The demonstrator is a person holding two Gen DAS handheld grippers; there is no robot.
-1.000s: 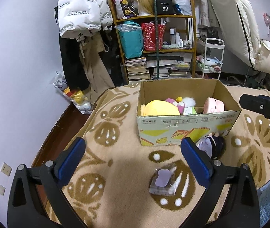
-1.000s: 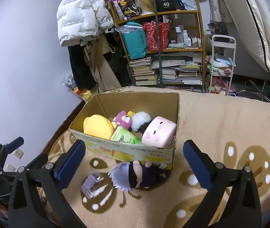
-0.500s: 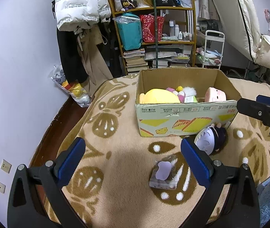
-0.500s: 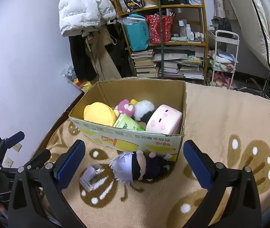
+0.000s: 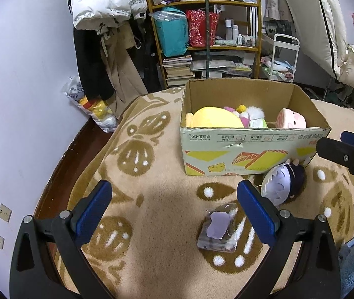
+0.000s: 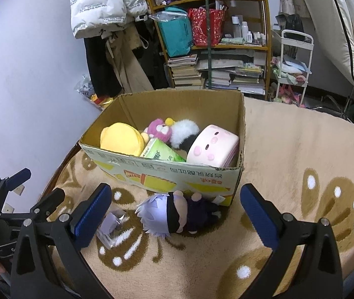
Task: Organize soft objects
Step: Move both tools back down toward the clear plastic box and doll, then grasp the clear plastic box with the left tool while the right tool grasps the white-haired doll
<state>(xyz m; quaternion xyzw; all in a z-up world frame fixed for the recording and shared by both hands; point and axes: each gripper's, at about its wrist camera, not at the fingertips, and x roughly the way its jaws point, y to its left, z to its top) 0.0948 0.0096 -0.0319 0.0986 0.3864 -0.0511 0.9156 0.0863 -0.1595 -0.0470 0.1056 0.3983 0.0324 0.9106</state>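
Note:
A cardboard box (image 5: 251,147) (image 6: 167,172) stands on the beige patterned blanket and holds a yellow plush (image 6: 122,138), a pink plush (image 6: 159,130), a black-and-white plush (image 6: 184,132), a green tissue pack (image 6: 160,152) and a pink pig cushion (image 6: 211,147). A white-haired doll in dark clothes (image 6: 174,211) (image 5: 281,183) lies on the blanket against the box front. A clear packet with a lilac piece (image 5: 218,228) (image 6: 110,224) lies nearer. My left gripper (image 5: 174,209) is open above the blanket, left of the packet. My right gripper (image 6: 174,214) is open, hovering over the doll.
A wooden shelf (image 5: 206,32) with books and bags, hanging coats (image 5: 102,49) and a white cart (image 5: 282,57) stand behind the bed. Dark floor (image 5: 77,149) and a plastic bag (image 5: 92,109) lie past the blanket's left edge. Blanket right of the box is bare.
Both grippers have come lower and closer to the blanket; the doll and the packet appear larger. Both stay open and nothing has been gripped.

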